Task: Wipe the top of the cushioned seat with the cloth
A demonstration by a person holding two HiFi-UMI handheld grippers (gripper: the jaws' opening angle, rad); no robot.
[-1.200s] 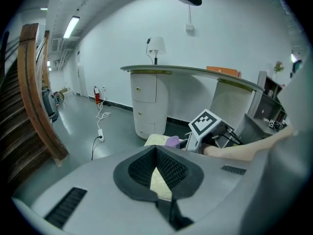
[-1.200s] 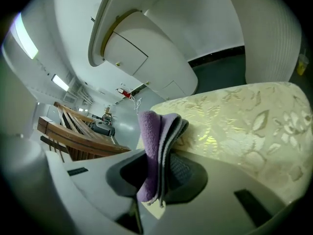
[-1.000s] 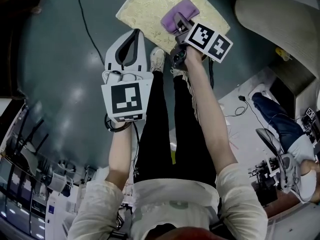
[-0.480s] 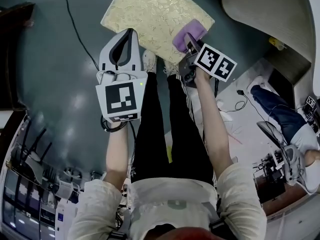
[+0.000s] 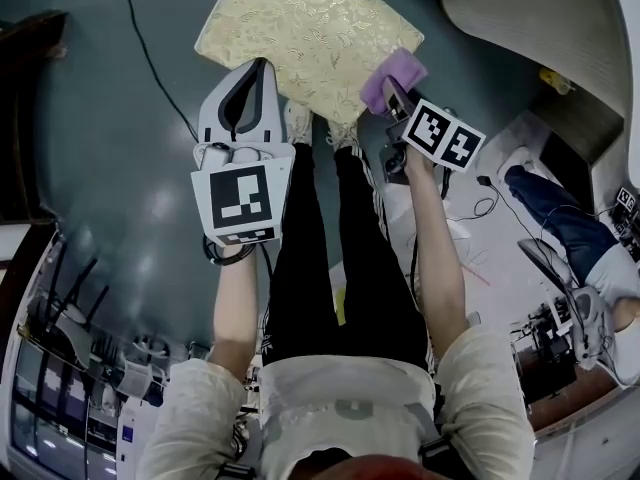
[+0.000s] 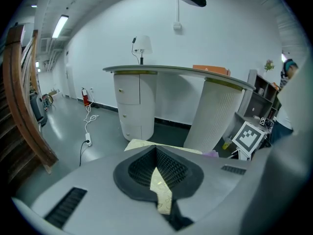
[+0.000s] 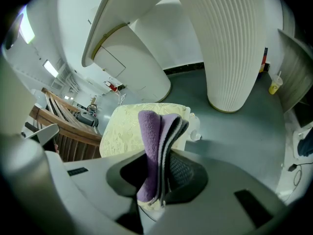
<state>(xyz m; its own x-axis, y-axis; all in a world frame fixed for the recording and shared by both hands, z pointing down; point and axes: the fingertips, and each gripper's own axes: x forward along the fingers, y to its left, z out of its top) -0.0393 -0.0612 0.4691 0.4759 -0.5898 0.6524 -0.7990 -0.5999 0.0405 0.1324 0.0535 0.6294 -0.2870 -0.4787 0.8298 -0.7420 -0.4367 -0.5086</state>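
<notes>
lying at the right edge of the gold cushioned seat (image 5: 300, 28), upper centre of the head view, the folded purple cloth (image 5: 388, 70) is clamped by the right hand-held gripper (image 5: 394, 90). the left hand-held gripper (image 5: 261, 68) is held at the seat's lower edge, jaws together, empty.

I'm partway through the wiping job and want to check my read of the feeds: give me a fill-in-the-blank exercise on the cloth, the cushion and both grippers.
1. The right gripper is shut on a folded ___ cloth.
2. The cloth sits at the edge of the cushion on the person's ___ side.
3. The left gripper, jaw tips together, holds ___.

Missing words: purple; right; nothing.
</notes>
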